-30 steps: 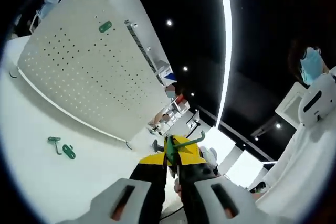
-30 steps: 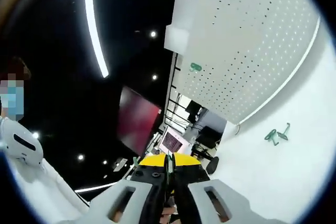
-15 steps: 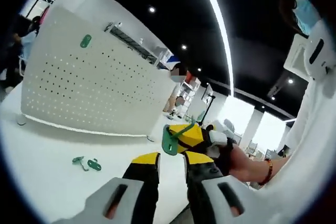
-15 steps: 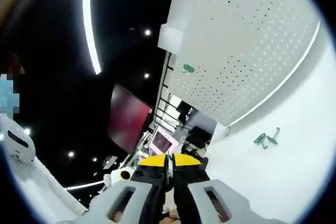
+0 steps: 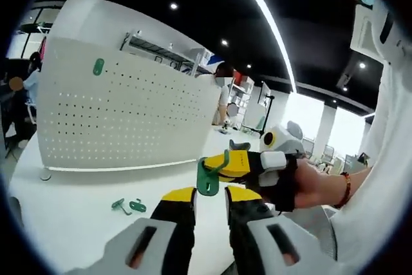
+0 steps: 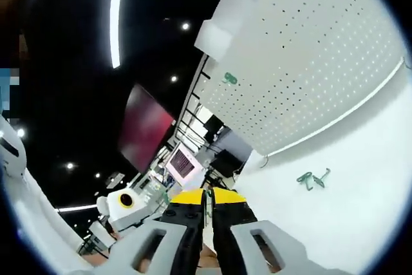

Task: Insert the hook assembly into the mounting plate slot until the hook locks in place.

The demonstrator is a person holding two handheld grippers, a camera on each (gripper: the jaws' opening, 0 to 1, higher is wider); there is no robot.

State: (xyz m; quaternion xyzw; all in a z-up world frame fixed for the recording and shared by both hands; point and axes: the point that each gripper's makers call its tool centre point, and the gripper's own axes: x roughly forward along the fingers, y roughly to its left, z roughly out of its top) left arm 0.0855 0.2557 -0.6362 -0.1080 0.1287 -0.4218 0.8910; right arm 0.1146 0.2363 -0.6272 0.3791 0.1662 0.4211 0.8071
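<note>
A green hook assembly [image 5: 207,181], a flat plate with a hook rising from it, hangs in the air just above my left gripper [image 5: 210,196], which is open with nothing between its yellow-tipped fingers. My right gripper [image 5: 222,164] comes in from the right, shut on that assembly. In the right gripper view my right gripper [image 6: 206,196] grips a thin green edge of the hook assembly [image 6: 205,205]. The white pegboard [image 5: 122,120] stands upright on the table and carries a green mounting plate [image 5: 98,66] near its top. That mounting plate [image 6: 228,78] on the pegboard [image 6: 309,62] is small and far off.
Two loose green hook parts [image 5: 127,205] lie on the white table [image 5: 71,223] in front of the pegboard, and the loose parts [image 6: 312,178] lie on the table [image 6: 360,210]. A gloved hand [image 5: 286,181] holds the right gripper. People stand in the background.
My left gripper's jaws have spread and no longer touch the hook assembly. The right gripper stays shut on it, now a little above them. Both views have swung round.
</note>
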